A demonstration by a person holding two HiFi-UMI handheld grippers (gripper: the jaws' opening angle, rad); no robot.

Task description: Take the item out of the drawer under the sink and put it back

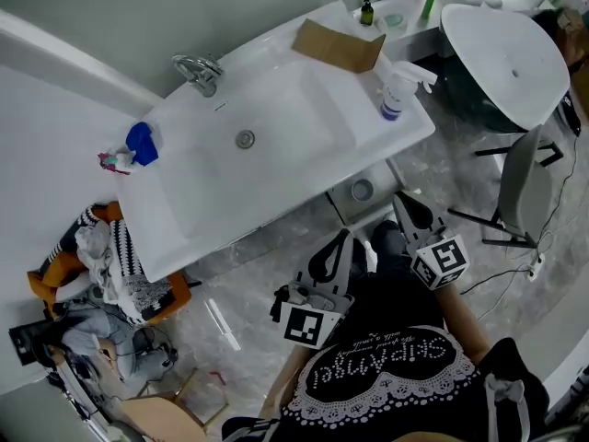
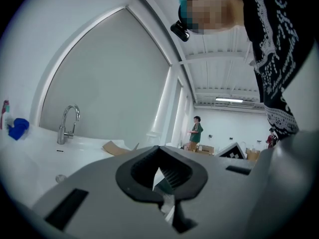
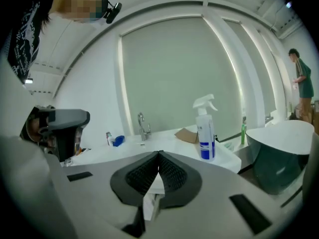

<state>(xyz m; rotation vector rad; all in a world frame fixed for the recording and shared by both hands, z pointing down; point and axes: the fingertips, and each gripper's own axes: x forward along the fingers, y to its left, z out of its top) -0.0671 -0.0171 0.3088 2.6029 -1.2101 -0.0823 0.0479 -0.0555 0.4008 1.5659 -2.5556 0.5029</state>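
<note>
Evidently nothing is gripped: the fingers of the left gripper [image 1: 345, 236] and the right gripper [image 1: 398, 197] are closed tip to tip, and only background is seen through the gaps behind the tips. Both grippers are held just in front of the sink [image 1: 304, 159], apart from it. The drawer and its item cannot be made out, as the space beneath is hidden by the sink's white top. A spray bottle [image 1: 393, 98] and cardboard [image 1: 338, 45] are seen on the rim. The bundle [image 1: 109, 263] on the floor at left is too jumbled to name.

Washroom: white sink [image 1: 304, 109], chrome tap [image 1: 199, 70]
</note>
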